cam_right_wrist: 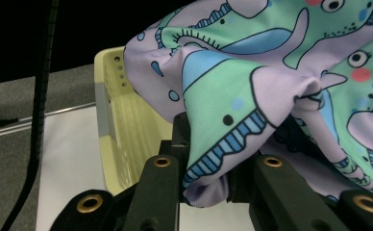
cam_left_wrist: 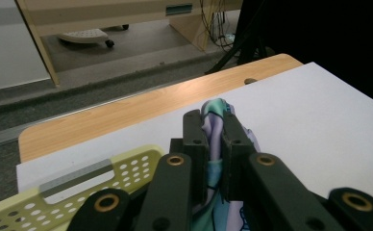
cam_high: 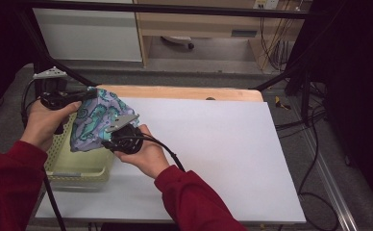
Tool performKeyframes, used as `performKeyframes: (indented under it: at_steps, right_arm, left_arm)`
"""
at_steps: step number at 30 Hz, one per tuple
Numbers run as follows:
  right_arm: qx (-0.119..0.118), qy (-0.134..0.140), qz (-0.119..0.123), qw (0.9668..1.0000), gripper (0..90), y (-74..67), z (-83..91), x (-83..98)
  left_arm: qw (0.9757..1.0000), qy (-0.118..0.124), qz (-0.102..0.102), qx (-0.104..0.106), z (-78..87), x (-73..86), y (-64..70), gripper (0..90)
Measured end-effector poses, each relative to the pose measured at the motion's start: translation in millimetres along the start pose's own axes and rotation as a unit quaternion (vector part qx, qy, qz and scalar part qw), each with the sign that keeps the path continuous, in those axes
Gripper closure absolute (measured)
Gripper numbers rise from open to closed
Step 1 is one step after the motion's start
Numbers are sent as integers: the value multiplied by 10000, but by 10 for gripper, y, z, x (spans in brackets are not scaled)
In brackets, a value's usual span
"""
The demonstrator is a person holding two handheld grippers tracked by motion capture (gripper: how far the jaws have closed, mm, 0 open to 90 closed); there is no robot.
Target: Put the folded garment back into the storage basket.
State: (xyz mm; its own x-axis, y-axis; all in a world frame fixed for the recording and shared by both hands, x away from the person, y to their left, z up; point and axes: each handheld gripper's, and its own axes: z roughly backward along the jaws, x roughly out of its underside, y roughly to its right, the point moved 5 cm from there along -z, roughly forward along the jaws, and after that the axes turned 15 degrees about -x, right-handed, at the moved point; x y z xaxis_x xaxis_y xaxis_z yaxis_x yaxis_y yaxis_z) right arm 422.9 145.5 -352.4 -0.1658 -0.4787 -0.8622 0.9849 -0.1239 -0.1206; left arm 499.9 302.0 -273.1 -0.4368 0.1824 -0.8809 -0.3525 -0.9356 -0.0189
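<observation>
A lilac and green patterned cloth [cam_high: 95, 122] hangs bunched above the pale yellow perforated basket [cam_high: 79, 168] at the table's left edge. My left gripper [cam_high: 86, 95] is shut on the cloth's upper far corner; in the left gripper view a fold of the cloth [cam_left_wrist: 213, 113] is pinched between the two black jaws of that gripper [cam_left_wrist: 212, 144]. My right gripper [cam_high: 111, 137] is shut on the cloth's near lower part, and in the right gripper view the cloth [cam_right_wrist: 271, 72] drapes over its jaws [cam_right_wrist: 208, 168], hiding the tips. The basket [cam_right_wrist: 115, 120] stands behind.
A white sheet [cam_high: 213, 154] covers most of the table, with a wooden strip [cam_high: 184, 92] along the far edge. Black frame bars [cam_high: 290, 72] and cables [cam_high: 314, 159] run to the right. A cable [cam_high: 167, 149] trails from my right gripper.
</observation>
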Motion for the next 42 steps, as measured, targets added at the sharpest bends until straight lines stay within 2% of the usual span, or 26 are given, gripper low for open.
performKeyframes:
  at_steps: [9,27,30,42]
  right_arm:
    - [-37,76,57,9999,782,-11,-165,-97]
    - [-107,-15,154,9998,782,-38,-472,-214]
    - [-128,-18,114,9999,782,-42,-523,-205]
    - [-157,-67,107,9998,782,-56,-616,-184]
  left_arm:
    - [9999,38,129,-57,40,32,-142,838]
    - [9995,60,231,-202,185,166,-462,838]
    - [9994,30,256,-239,188,197,-516,837]
    - [9995,-64,156,-273,149,246,-529,837]
